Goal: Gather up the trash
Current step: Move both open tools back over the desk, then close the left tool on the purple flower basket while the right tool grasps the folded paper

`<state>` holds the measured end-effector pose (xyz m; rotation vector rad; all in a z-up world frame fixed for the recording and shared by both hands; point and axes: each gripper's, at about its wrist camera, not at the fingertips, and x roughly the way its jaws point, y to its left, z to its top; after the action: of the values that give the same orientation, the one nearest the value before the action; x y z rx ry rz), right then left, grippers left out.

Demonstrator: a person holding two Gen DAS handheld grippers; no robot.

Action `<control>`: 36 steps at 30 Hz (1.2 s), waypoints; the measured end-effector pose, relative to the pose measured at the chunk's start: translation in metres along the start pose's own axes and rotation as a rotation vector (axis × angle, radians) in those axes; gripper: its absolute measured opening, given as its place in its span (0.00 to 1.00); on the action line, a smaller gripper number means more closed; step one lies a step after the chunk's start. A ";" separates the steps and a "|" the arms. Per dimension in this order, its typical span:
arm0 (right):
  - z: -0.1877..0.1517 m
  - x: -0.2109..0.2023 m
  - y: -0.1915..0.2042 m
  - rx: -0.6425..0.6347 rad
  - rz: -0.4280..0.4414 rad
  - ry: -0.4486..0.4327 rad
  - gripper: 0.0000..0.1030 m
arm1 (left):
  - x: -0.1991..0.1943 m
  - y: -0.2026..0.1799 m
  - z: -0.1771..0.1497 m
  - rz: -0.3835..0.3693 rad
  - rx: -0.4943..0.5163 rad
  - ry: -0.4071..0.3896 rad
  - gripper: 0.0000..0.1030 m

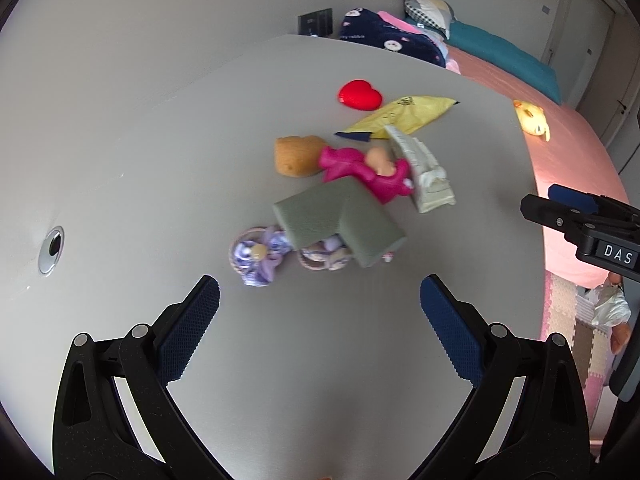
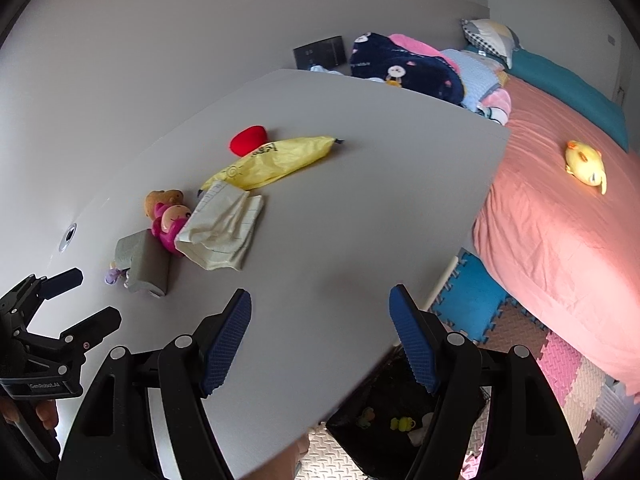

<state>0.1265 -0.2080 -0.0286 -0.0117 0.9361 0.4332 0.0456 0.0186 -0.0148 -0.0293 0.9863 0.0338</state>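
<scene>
Right wrist view: pink bed (image 2: 560,240), then grey table (image 2: 360,220). On the table, yellow wrapper (image 2: 276,160) and crumpled paper (image 2: 224,228) lie among toys, beside a grey foam block (image 2: 144,264). Left gripper (image 1: 320,300) and right gripper (image 2: 320,312) both gape, holding nothing.

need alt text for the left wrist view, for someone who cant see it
The open, empty left gripper hovers over a grey table strewn with clutter: a grey foam block, a pink doll, crumpled paper, a yellow wrapper and a red heart. The right gripper enters at the right edge, with a pink bed behind it.
</scene>
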 end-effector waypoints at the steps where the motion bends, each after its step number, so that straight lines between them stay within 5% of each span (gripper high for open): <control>1: 0.001 0.002 0.004 -0.005 0.004 0.002 0.70 | 0.001 0.004 0.000 0.005 -0.002 0.001 0.94; 22: 0.030 0.051 0.053 -0.051 0.040 0.041 0.70 | 0.027 0.047 0.007 0.083 0.006 -0.009 0.91; 28: 0.038 0.064 0.055 -0.038 0.041 0.044 0.70 | 0.037 0.045 0.012 0.078 0.044 -0.012 0.72; 32: 0.040 0.071 0.055 -0.041 0.041 0.036 0.59 | 0.041 0.046 0.014 0.055 0.038 -0.019 0.54; 36: 0.041 0.072 0.056 -0.059 0.028 0.031 0.30 | 0.041 0.042 0.013 0.042 0.055 -0.030 0.40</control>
<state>0.1752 -0.1236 -0.0500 -0.0590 0.9547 0.4872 0.0775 0.0615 -0.0422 0.0418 0.9576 0.0455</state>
